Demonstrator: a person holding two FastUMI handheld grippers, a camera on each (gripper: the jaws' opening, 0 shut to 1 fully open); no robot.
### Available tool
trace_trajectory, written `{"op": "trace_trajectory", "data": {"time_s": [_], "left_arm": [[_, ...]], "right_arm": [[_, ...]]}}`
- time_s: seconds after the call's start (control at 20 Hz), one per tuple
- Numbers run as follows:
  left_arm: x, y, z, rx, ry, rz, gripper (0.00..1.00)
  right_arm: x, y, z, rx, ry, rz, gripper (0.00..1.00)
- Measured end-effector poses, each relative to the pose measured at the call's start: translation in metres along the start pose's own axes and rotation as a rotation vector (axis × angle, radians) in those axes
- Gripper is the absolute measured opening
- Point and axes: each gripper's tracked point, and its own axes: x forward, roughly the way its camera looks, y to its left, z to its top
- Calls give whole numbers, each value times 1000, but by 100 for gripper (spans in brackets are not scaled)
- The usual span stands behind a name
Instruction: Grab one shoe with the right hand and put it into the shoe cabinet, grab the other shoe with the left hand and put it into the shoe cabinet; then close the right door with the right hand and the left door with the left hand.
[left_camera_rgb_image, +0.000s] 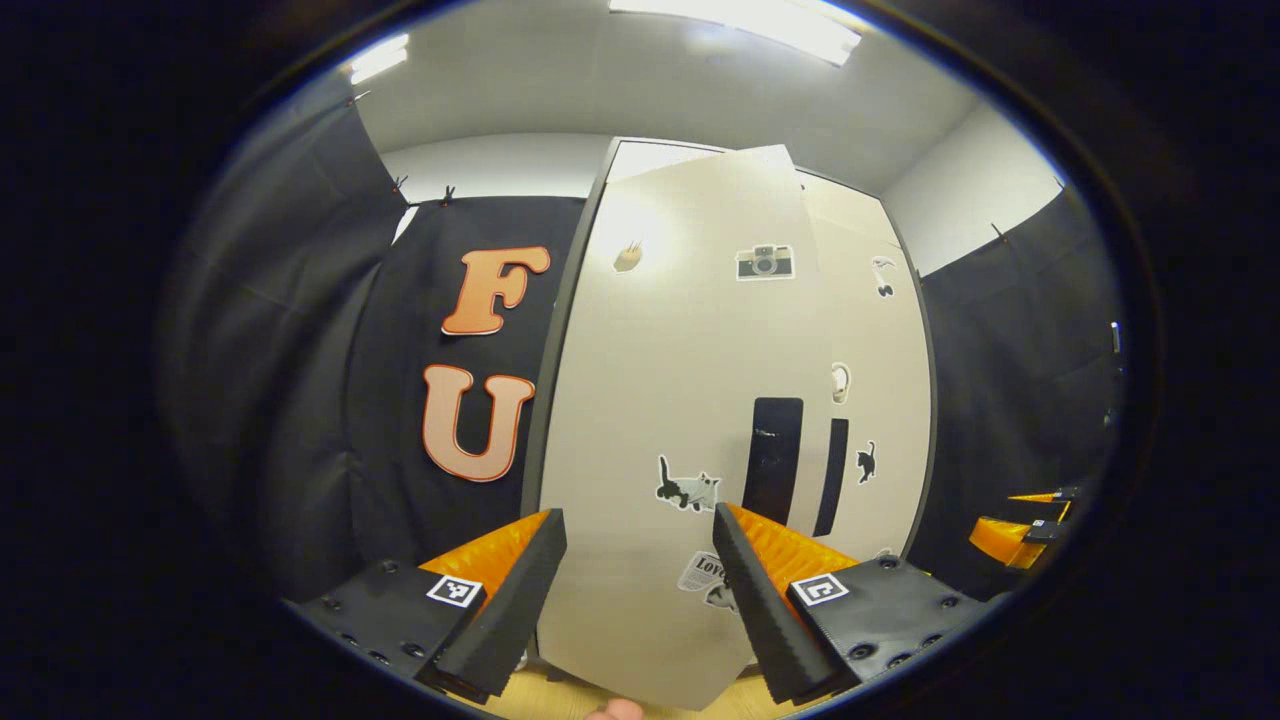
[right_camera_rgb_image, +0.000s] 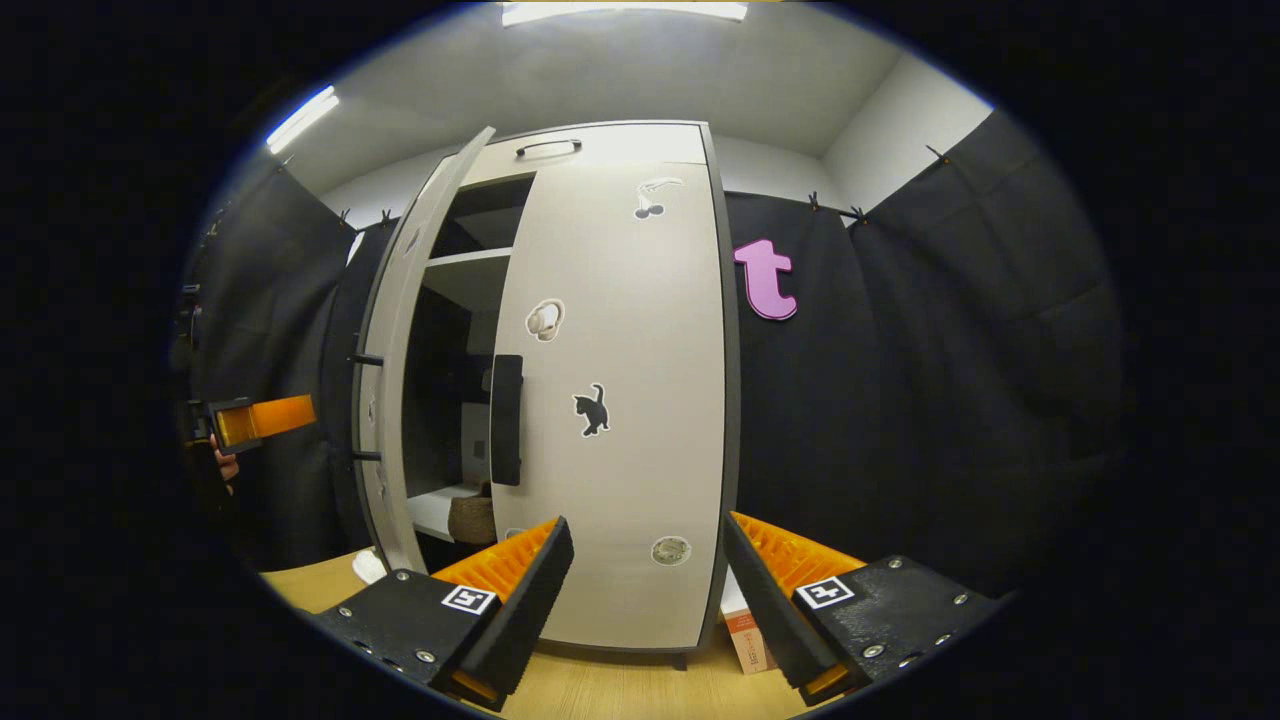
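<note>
The shoe cabinet (right_camera_rgb_image: 600, 145) stands straight ahead. In the right gripper view its right door (right_camera_rgb_image: 625, 400) is shut, black handle (right_camera_rgb_image: 506, 420) at its left edge. The left door (right_camera_rgb_image: 392, 380) stands ajar, showing white shelves and a brown rounded shape (right_camera_rgb_image: 472, 518), perhaps a shoe, on the lower shelf. My right gripper (right_camera_rgb_image: 645, 590) is open and empty, just short of the right door. In the left gripper view the left door (left_camera_rgb_image: 680, 380) swings close in front of my open, empty left gripper (left_camera_rgb_image: 640, 590). Its handle (left_camera_rgb_image: 775, 460) is above the right finger.
A small carton (right_camera_rgb_image: 745, 625) stands on the wooden floor by the cabinet's right foot. Something white (right_camera_rgb_image: 368, 565) lies below the open door. The left gripper (right_camera_rgb_image: 255, 420) and a hand (right_camera_rgb_image: 225, 465) show at the far left. The right gripper (left_camera_rgb_image: 1015, 530) shows at the edge.
</note>
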Motion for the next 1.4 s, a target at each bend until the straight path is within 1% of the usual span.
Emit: {"op": "trace_trajectory", "data": {"time_s": [0.05,0.1,0.15,0.2,0.45,0.5,0.55,0.6,0.8,0.85,0.9,1.15,1.2,1.25,1.3,1.35,1.4], "left_arm": [[0,-7,-3,-2,9,-15,96],[2,-13,-7,-4,13,-28,96],[4,-17,-9,-3,18,-40,96],[7,-20,-12,3,21,-43,96],[37,-23,-25,12,44,-30,96],[43,-22,-28,13,54,-32,96],[49,-25,-33,11,64,-37,96],[53,-27,-37,7,81,-40,96],[70,-34,-41,14,74,-48,96],[76,-37,-43,16,75,-49,99],[83,-40,-45,17,81,-52,96],[104,-45,-52,5,92,-65,96],[107,-45,-54,3,91,-68,94],[112,-46,-55,0,91,-67,99],[115,-47,-55,-3,88,-66,96],[119,-48,-57,-5,85,-62,99],[122,-48,-59,-5,82,-57,96]], "right_arm": [[-1,-1,-1,-1,2,-3,98],[-3,-1,-1,2,2,-5,89],[-3,-2,0,6,0,-8,89],[-6,-4,0,9,0,-10,93],[-15,-12,-1,7,4,-30,93],[-16,-13,-1,12,8,-32,98],[-17,-12,-2,17,13,-31,98],[-18,-13,-4,18,16,-30,93],[-20,-16,-5,14,19,-40,93],[-20,-16,-5,23,21,-40,93],[-20,-17,-6,31,22,-41,93],[-21,-26,-4,36,16,-54,93],[-21,-28,-4,34,15,-57,93],[-21,-29,-3,35,13,-57,93],[-23,-30,-1,35,12,-57,93],[-24,-32,-1,33,10,-58,93],[-24,-32,0,30,10,-57,93]]}}
